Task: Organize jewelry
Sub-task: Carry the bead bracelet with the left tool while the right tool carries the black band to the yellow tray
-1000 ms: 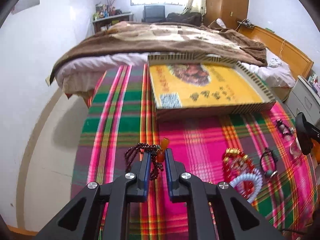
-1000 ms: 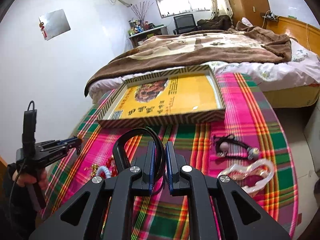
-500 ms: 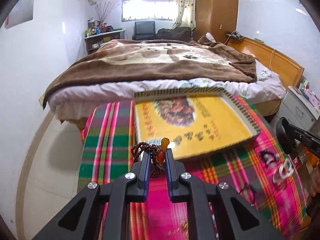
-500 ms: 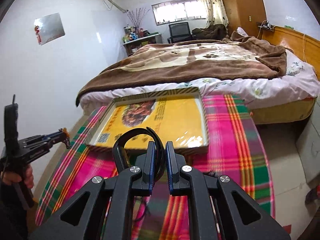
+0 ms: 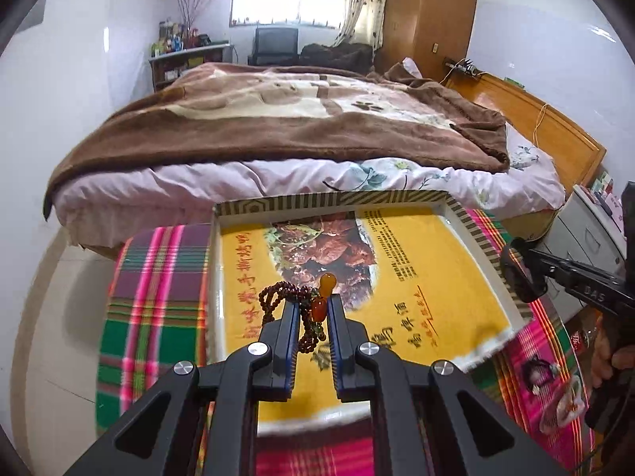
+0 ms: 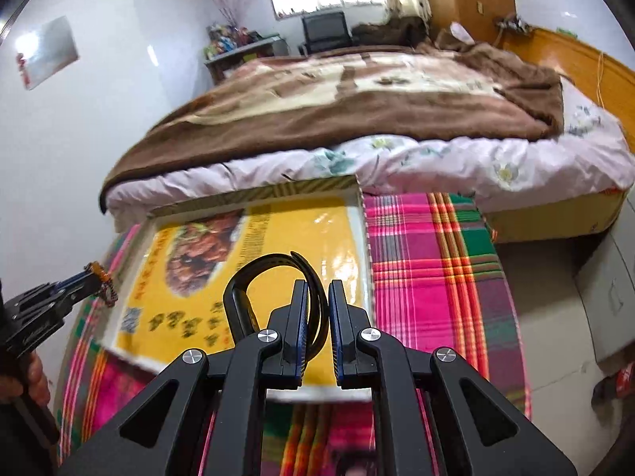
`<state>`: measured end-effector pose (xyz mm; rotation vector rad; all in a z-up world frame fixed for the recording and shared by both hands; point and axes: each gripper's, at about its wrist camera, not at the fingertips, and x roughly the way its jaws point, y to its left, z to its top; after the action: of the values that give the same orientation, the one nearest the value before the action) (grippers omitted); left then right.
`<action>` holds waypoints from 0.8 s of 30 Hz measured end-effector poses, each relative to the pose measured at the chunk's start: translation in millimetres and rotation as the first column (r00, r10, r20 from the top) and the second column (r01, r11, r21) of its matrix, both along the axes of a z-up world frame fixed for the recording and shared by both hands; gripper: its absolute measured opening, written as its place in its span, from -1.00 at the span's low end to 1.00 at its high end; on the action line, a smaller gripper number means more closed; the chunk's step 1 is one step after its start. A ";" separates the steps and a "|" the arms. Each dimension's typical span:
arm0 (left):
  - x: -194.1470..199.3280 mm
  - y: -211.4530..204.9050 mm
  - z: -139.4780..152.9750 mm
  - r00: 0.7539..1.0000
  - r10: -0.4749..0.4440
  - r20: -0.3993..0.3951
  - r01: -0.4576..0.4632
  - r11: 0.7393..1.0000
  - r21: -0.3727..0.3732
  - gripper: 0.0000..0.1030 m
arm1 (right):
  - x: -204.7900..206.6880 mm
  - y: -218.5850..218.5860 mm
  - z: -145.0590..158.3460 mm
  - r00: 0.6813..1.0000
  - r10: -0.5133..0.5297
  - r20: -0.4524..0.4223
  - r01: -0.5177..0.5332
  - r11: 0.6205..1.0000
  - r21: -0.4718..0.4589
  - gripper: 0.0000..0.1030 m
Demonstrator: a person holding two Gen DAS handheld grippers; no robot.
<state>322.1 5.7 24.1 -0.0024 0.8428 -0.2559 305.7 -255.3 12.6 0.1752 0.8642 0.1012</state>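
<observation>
L claw (image 5: 310,313) clamped on bead bracelet (image 5: 295,305) | R claw (image 6: 317,309) clamped on black band (image 6: 270,277) | both over box (image 5: 480,234) just ahead | step: carry-in | next: lower, release inside.

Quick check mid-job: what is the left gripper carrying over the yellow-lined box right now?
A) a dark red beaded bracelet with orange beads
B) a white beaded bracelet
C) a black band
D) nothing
A. The left gripper is shut on the dark red beaded bracelet with orange beads, held above the yellow-lined box; the black band is in the right gripper.
</observation>
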 end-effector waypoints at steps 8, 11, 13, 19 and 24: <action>35.1 -7.7 -34.3 0.998 -0.001 -0.057 0.003 0.999 0.039 -0.73 | 38.7 4.7 -23.5 0.998 -0.005 -0.069 0.002 0.999 -0.054 -0.79; 41.9 -8.3 -42.8 0.997 0.003 -0.074 0.000 0.999 0.043 -0.73 | 47.3 8.6 -28.2 0.997 0.002 -0.082 -0.009 0.997 -0.080 -0.79; 46.4 -10.1 -48.1 0.996 0.003 -0.091 0.002 0.999 0.052 -0.73 | 53.2 9.0 -31.0 0.996 -0.005 -0.090 -0.004 0.995 -0.101 -0.79; 53.1 -9.1 -58.4 0.993 0.012 -0.115 -0.006 0.998 0.058 -0.72 | 61.2 12.8 -37.7 0.993 -0.011 -0.115 -0.005 0.991 -0.137 -0.79; 56.7 -8.1 -65.2 0.991 0.026 -0.132 -0.018 0.998 0.060 -0.67 | 65.2 13.3 -42.1 0.992 -0.030 -0.126 0.011 0.989 -0.148 -0.77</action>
<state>378.8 -2.5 -41.0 0.0268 0.9824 -0.2121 370.9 -242.0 -29.5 0.0527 0.9938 0.0068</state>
